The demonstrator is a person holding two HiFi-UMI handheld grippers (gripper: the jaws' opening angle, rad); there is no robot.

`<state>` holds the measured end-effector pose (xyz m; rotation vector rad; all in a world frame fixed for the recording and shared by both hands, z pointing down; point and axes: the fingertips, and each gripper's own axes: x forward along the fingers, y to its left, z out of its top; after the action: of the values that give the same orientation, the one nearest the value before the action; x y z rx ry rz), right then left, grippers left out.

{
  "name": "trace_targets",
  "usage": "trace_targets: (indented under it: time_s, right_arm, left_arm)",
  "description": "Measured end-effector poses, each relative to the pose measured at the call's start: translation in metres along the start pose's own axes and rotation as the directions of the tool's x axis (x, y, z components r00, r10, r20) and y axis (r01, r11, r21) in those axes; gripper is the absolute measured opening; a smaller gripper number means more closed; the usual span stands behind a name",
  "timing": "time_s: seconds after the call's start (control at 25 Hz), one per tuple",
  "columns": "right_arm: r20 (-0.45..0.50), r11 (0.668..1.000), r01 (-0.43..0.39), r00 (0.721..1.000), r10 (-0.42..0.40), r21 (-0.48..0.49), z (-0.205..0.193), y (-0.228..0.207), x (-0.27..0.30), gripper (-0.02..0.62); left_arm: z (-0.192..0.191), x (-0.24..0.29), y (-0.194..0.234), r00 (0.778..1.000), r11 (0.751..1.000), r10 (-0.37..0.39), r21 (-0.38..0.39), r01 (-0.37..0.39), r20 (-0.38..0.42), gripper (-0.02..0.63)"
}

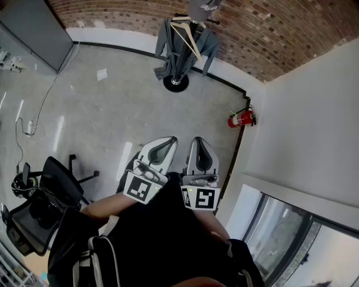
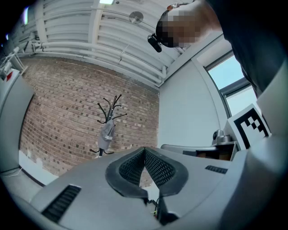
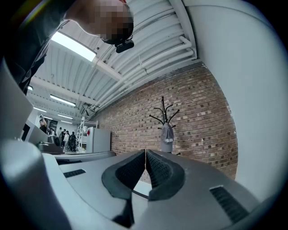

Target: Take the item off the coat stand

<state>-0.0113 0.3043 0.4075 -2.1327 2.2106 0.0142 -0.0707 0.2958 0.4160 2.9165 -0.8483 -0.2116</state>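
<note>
The black coat stand (image 1: pixel 176 83) stands far ahead by the brick wall. A grey jacket (image 1: pixel 178 51) hangs from it on a wooden hanger (image 1: pixel 188 37), and a grey cap (image 1: pixel 203 7) sits near its top. The cap (image 2: pixel 107 133) on the stand (image 2: pixel 110 108) also shows in the left gripper view. In the right gripper view the cap (image 3: pixel 167 134) hangs on the stand (image 3: pixel 164 112) too. My left gripper (image 1: pixel 170 141) and right gripper (image 1: pixel 199 140) are side by side close to my body, far from the stand. Both are shut with nothing between the jaws.
A red fire extinguisher (image 1: pixel 240 119) stands at the right wall's foot. A black office chair (image 1: pixel 53 193) is at my left, with cables (image 1: pixel 31 128) on the floor beyond it. A sheet of paper (image 1: pixel 101 74) lies on the grey floor. A window (image 1: pixel 280 235) is at lower right.
</note>
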Motion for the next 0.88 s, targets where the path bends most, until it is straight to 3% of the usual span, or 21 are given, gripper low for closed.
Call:
trace_targets:
  time_s: [0.44, 0.88]
  right_arm:
    - [-0.022, 0.998, -0.03, 0.999, 0.031, 0.064, -0.013, -0.017, -0.004, 0.024]
    - [-0.053, 0.999, -0.012, 0.999, 0.014, 0.042, -0.023, -0.04, 0.045, 0.025]
  left_arm:
    - [-0.008, 0.005, -0.001, 0.999, 0.999, 0.048, 0.004, -0.048, -0.011, 0.018]
    - [-0.015, 0.057, 0.025, 1.0, 1.0, -0.006, -0.02, 0.006, -0.01, 0.018]
